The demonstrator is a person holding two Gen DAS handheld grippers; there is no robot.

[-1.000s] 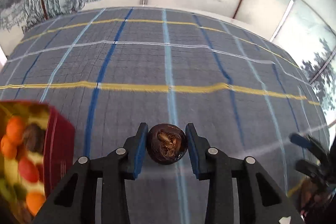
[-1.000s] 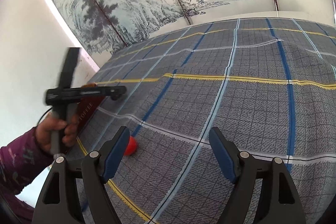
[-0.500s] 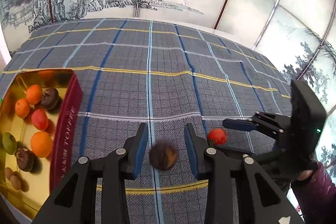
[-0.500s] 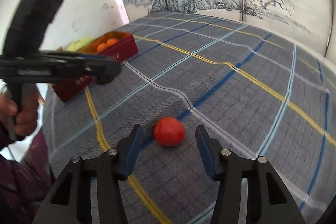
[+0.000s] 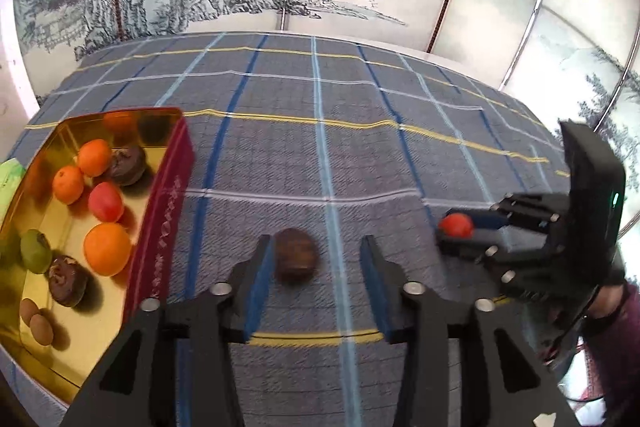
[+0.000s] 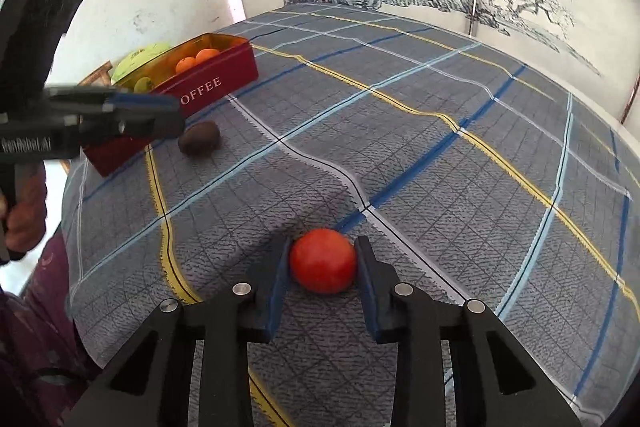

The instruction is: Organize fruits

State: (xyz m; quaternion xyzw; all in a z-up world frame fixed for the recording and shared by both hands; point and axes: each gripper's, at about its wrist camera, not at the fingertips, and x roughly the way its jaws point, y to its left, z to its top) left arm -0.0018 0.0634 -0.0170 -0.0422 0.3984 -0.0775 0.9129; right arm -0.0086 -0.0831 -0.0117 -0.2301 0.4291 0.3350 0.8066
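Frankly, the near end of the tin [image 5: 160, 227] runs off the bottom left of my left view, so I cannot make out all that lies in it, and the green thing [image 6: 140, 61] behind it is half hidden by the tin's wall. Inside I see three oranges [image 5: 107, 254], a red fruit [image 5: 105, 202], a green fruit [image 5: 36, 251], two dark brown fruits [image 5: 68, 281] and two small tan ones [image 5: 36, 319]. The tin is red outside, gold inside, and sits on the plaid cloth [image 5: 320, 155] at my left.

My left gripper [image 5: 316, 259] stands wide open with nothing in it; the brown fruit [image 5: 296, 255] lies on the cloth between its fingers, nearer the left one, blurred. Half a second ago it sat the same way; a second ago that gripper was clamped on it.

My right gripper [image 6: 323, 267] now has both pads against the red tomato [image 6: 323, 261], which rests on the cloth well apart from the tin; half a second ago the jaws were wider, clear of it
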